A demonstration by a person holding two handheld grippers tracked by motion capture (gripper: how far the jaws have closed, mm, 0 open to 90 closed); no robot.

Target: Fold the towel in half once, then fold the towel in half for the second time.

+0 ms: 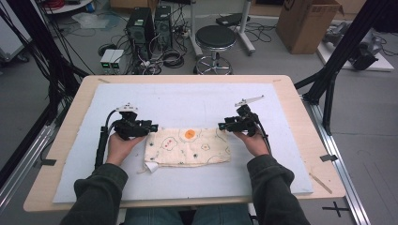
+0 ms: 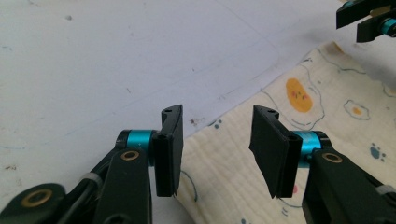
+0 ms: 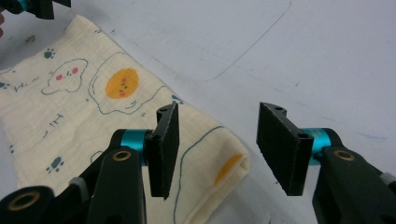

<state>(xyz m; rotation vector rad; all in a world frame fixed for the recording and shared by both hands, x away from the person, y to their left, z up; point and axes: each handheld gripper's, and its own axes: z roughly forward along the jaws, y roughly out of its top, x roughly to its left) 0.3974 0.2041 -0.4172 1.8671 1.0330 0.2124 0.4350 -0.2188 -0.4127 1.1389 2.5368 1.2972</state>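
Your sleeves, dark green, come in at the bottom of the high view, forearms resting on the white mat (image 1: 187,183). Your left hand (image 1: 119,146) and right hand (image 1: 253,143) sit at either end of the folded cloth (image 1: 187,146).

Cloth: cream, printed with fried eggs, clouds and paw prints. It lies flat near the middle of the mat, long side across the table, a small corner turned out at its near left.

Left gripper (image 2: 215,149): jaws spread, nothing pinched. The cloth's far left corner lies under the gap, not touched by the pads as far as you can see.

Right gripper (image 3: 217,149): jaws spread, nothing pinched. The folded right end of the cloth sits below and between them, nearer the left jaw in the right gripper view.

Mat lies on a wooden table (image 1: 300,122). Beyond it, a black stool (image 1: 215,40) and a cardboard box (image 1: 305,23) on the floor.
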